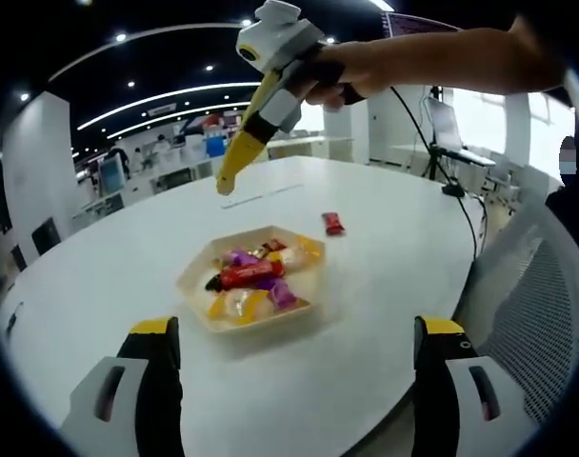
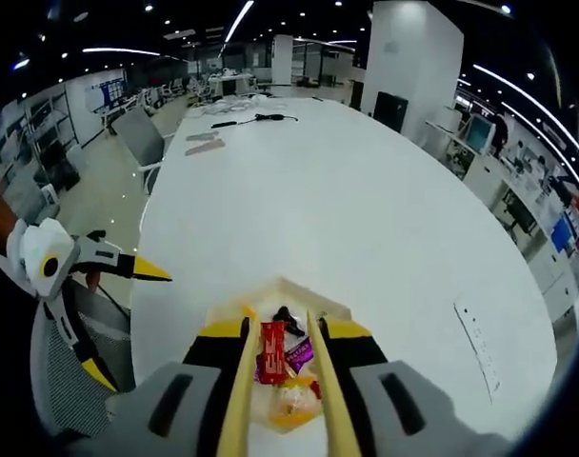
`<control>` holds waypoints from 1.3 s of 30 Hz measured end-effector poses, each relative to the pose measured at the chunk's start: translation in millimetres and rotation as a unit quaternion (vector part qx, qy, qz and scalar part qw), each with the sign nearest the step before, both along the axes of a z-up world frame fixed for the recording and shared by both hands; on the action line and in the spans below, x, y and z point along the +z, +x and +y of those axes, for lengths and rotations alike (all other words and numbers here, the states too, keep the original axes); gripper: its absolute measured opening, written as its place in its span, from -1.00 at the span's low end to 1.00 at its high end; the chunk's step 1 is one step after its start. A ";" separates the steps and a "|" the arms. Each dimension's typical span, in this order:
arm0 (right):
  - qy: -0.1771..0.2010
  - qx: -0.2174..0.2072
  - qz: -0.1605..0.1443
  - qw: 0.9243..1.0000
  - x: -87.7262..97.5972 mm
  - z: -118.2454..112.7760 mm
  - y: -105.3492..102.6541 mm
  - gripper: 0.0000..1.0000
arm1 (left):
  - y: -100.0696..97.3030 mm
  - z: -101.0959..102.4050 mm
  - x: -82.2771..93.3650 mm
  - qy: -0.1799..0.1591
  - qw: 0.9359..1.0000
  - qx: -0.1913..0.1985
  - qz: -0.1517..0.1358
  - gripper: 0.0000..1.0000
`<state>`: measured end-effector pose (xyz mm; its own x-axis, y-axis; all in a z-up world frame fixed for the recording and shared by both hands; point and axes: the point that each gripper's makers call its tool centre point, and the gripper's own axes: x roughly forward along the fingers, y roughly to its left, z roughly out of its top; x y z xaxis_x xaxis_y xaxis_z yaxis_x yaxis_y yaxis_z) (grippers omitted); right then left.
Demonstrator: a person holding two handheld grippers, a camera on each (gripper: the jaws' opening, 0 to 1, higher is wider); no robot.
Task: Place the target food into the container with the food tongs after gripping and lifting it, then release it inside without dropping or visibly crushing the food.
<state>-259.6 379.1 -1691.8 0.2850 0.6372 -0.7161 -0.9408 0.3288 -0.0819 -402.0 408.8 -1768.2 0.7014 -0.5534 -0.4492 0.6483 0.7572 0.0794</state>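
Two black, yellow-tipped jaws of the left claw [image 1: 294,333] rise spread wide at the bottom of the left gripper view, released, with bare white worktop [image 1: 385,257] between them. Just beyond sits the cream hexagonal tray [image 1: 196,286], holding a heap of wrapped sweets: a long red wrapped bar [image 1: 247,276] across the middle, purple twists, and yellow and orange pieces; the wrappers overlap, so a count is hard to make. A small red wrapped sweet [image 1: 333,224] lies alone on the worktop past the tray, well apart from it. Open worktop runs on every side of the tray, its curved edge near a grey mesh chair at the right. Above and beyond, the right claw [image 1: 228,181] hangs over the worktop, carrying long yellow food tongs [image 1: 242,148] whose tips point down; a hand [image 1: 342,76] holds it. In the right gripper view the tongs [image 2: 285,381] run forward from between that claw's jaws, which clench them, over the tray [image 2: 313,295]; their tips stand slightly apart with the red bar [image 2: 271,350] between them, though contact is unclear. The tray's near part is cut off.
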 end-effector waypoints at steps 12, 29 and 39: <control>0.017 -0.010 -0.023 1.000 18.5 -30.4 4.7 -0.44 | 1.1 0.4 2.2 -0.002 1.000 0.003 -0.004 0.98; 0.035 -0.040 -0.031 0.998 19.4 -86.4 6.9 -0.44 | -1.3 -1.9 -0.1 0.000 1.000 -0.004 0.002 0.98; 0.031 -0.055 -0.040 0.997 12.9 -124.3 9.9 -0.43 | -1.9 -3.9 2.8 -0.007 1.000 -0.007 0.000 0.98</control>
<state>-249.7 254.8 -1679.0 0.4101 0.6409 -0.6489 -0.8904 0.4355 -0.1325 -403.9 404.9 -1765.4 0.6935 -0.5698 -0.4410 0.6590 0.7490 0.0685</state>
